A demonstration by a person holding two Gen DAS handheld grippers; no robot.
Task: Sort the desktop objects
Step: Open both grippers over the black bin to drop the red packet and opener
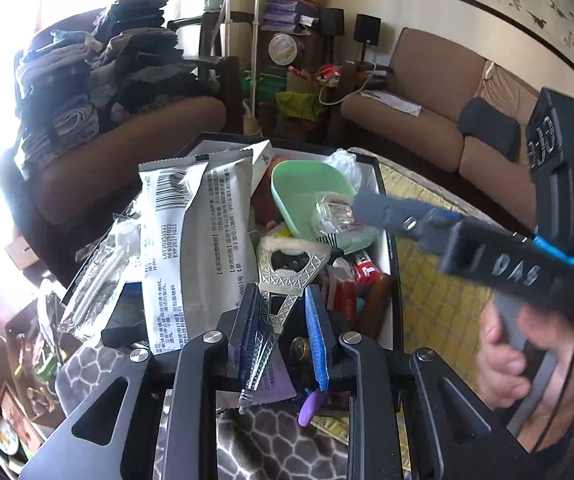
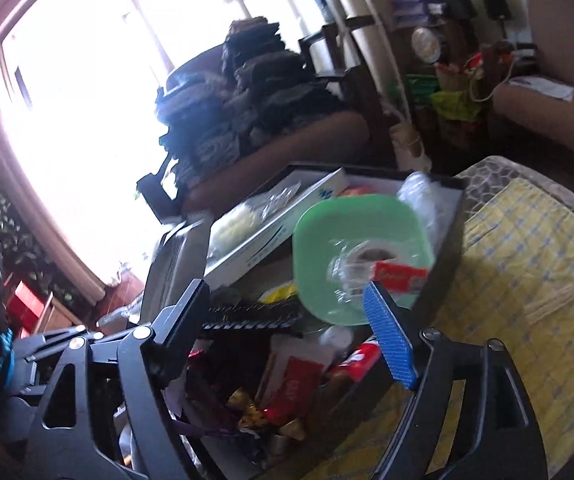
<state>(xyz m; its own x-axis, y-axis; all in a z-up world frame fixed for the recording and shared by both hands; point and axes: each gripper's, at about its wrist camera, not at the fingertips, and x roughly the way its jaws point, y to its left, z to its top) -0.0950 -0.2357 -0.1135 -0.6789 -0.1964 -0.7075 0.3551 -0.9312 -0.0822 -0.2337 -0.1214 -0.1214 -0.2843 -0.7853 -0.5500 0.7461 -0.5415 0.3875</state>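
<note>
While my left tongs (image 1: 283, 324) pinch the silver tower-shaped opener (image 1: 287, 276) above the crowded box (image 1: 387, 216) and my right tongs (image 2: 287, 320) gape empty over the green dish (image 2: 351, 232), I judge a thin grip could drop it.

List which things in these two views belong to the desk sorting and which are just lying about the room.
Belongs to the job:
- metal bottle opener, clamped in the left gripper
- green dish
- clear little bottle in the dish
- silver packet
- box holding the clutter
- right gripper, open

Just lying about:
- sofa
- stacked clothes
- yellow mat
</note>
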